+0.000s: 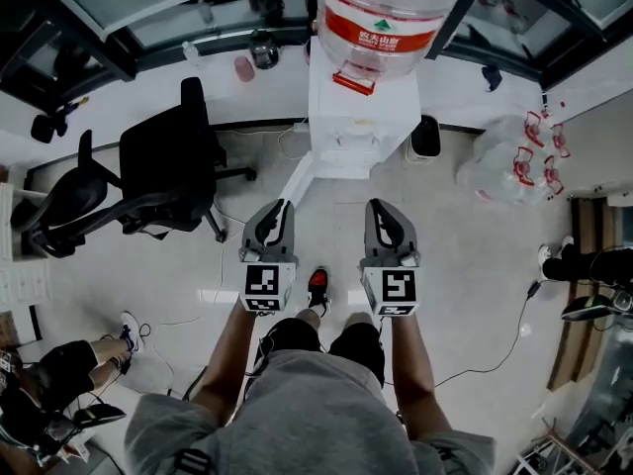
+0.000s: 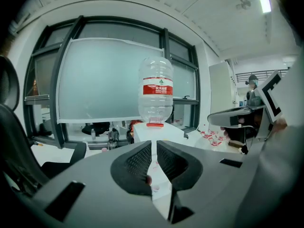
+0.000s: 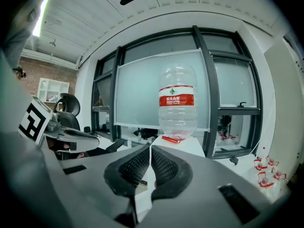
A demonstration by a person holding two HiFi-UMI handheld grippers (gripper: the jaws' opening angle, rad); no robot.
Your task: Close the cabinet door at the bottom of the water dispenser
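A person faces the water dispenser [image 1: 344,117], an upturned bottle [image 1: 388,13] on top, with the left gripper [image 1: 280,209] and right gripper [image 1: 379,209] held side by side in front of it. Both pairs of jaws are closed to a slit, with nothing between them. The cabinet door [image 1: 297,180] stands swung out from the base, toward the left gripper. A thin, stiff hinged panel, it likely swings lightly; a push with closed jaws on its outer face near the free edge should serve — no grasp needed
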